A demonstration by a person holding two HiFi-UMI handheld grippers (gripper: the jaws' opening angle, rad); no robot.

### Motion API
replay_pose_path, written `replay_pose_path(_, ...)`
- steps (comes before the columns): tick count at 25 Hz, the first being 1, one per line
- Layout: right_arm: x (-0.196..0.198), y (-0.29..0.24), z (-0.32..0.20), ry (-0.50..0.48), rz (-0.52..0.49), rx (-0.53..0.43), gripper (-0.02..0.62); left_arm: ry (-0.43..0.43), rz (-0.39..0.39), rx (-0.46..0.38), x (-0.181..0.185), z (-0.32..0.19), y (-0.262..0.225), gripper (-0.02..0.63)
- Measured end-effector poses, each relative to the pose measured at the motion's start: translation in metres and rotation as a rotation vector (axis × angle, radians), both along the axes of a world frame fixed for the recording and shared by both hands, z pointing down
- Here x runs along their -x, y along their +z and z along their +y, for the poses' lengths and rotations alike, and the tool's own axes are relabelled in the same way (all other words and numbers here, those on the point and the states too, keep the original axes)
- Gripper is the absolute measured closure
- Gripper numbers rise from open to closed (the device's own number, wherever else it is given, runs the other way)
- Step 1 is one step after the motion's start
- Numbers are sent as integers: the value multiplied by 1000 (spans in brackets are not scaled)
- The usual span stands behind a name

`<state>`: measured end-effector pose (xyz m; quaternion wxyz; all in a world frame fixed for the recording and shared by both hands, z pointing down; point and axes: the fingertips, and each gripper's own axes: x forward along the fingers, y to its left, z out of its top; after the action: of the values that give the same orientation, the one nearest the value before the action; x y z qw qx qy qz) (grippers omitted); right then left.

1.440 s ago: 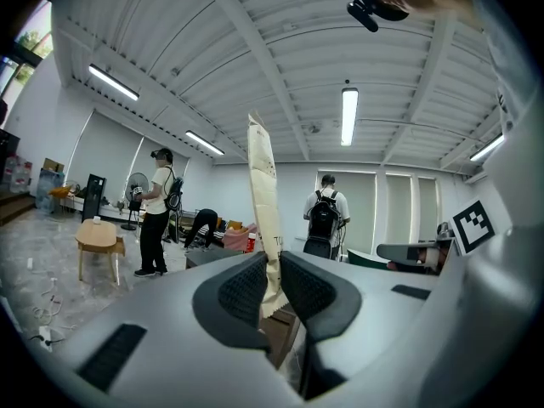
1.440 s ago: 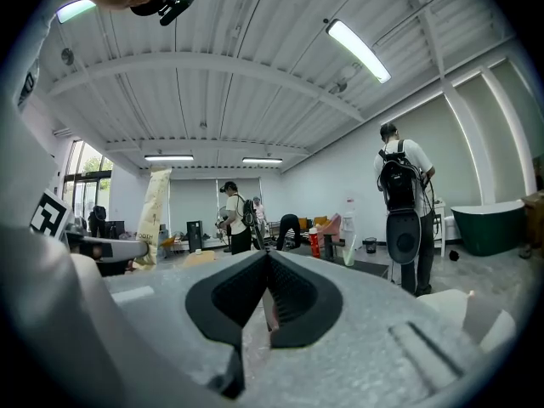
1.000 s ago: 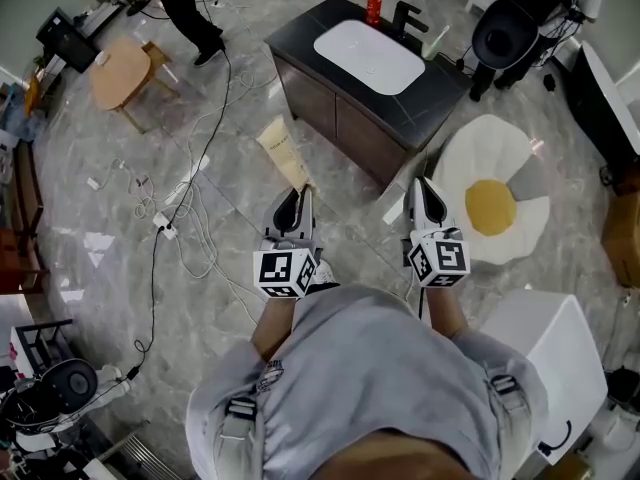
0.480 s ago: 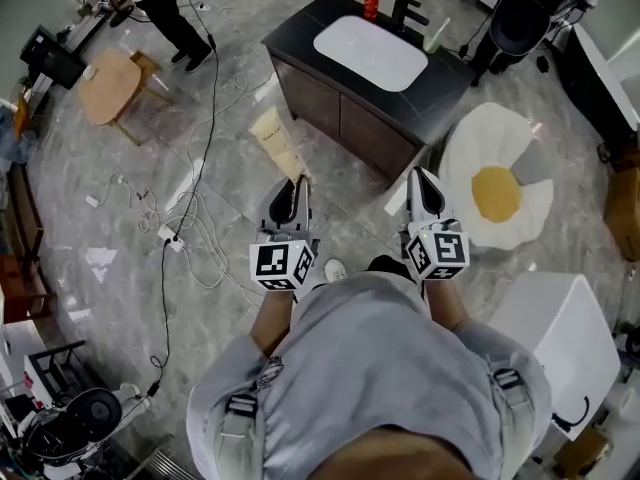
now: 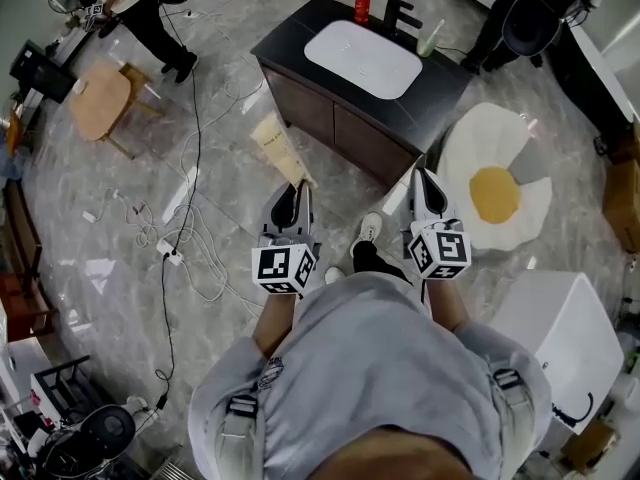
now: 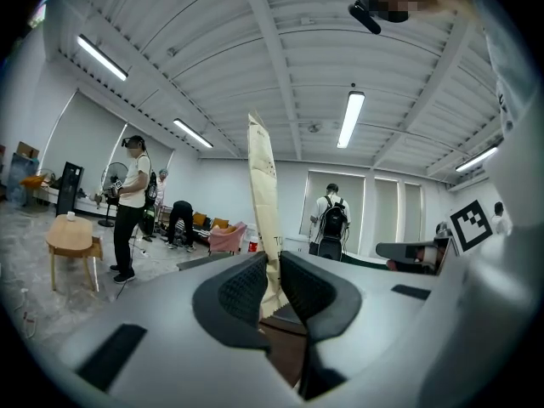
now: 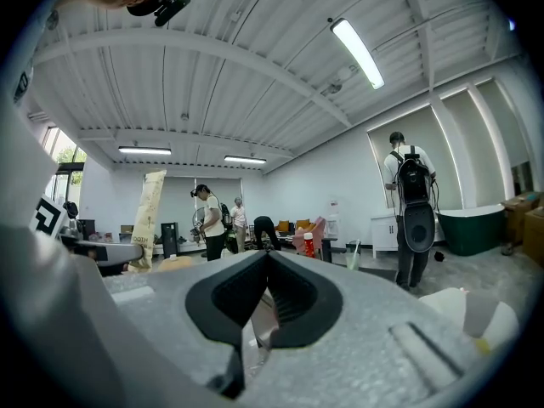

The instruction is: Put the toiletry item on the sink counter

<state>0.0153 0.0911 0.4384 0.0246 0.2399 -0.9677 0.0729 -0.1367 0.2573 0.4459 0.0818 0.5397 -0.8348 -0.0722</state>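
toiletry tube [image 5: 280, 150] in left claw [image 5: 297, 190], sink counter [image 5: 445, 86] ahead, egg rug [image 5: 495, 194]

Under you lies a glossy grey marble floor [image 5: 100, 218], with loose cables [image 5: 195, 118] trailing across it. To your right a rug shaped like a fried egg [image 5: 495, 196] lies flat on it, and a white cabinet [image 5: 555, 338] stands nearer you. At your far left sits a small round wooden table [image 5: 98, 98]. Overhead you have a white beamed ceiling [image 6: 280, 58] with long strip lights [image 6: 349, 119]. The walls [image 6: 217, 189] are white.
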Motion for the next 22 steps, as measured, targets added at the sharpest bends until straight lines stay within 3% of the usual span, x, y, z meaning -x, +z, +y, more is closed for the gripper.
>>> replay_pose_path(22,73,18,-207,79,-43,51,591,114,-47,50,71,-219,-2,558)
